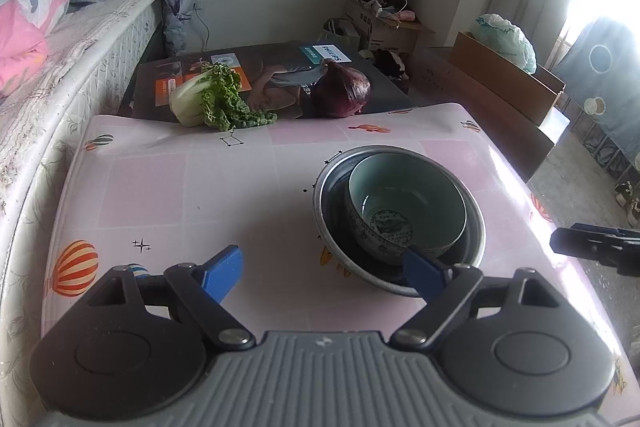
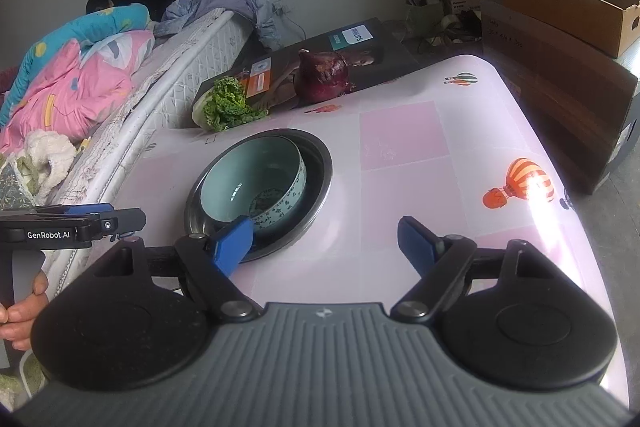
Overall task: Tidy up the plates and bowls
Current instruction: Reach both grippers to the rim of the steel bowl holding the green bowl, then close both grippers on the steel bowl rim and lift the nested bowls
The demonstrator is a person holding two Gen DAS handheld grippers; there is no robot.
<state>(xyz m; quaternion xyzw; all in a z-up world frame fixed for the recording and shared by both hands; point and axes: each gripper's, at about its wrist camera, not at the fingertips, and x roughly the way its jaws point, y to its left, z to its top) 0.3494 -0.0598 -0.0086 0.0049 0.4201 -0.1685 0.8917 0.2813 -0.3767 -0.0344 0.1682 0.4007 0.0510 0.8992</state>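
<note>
A pale green ceramic bowl (image 1: 404, 207) with a dark pattern sits tilted inside a larger metal bowl (image 1: 332, 223) on the pink table (image 1: 180, 187). My left gripper (image 1: 320, 275) is open and empty, just in front of the bowls, its right finger (image 1: 424, 273) close to the metal rim. In the right wrist view the ceramic bowl (image 2: 248, 179) lies in the metal bowl (image 2: 320, 167) to the left of my open, empty right gripper (image 2: 324, 247). The right gripper also shows at the left view's right edge (image 1: 596, 245). The left gripper also shows at the right view's left edge (image 2: 72, 223).
A leafy green vegetable (image 1: 216, 99) and a red cabbage (image 1: 340, 91) lie on a dark box (image 1: 240, 67) beyond the table's far edge. A bed (image 1: 60, 59) with bedding runs along the left. Cardboard boxes (image 2: 560, 27) stand to the right.
</note>
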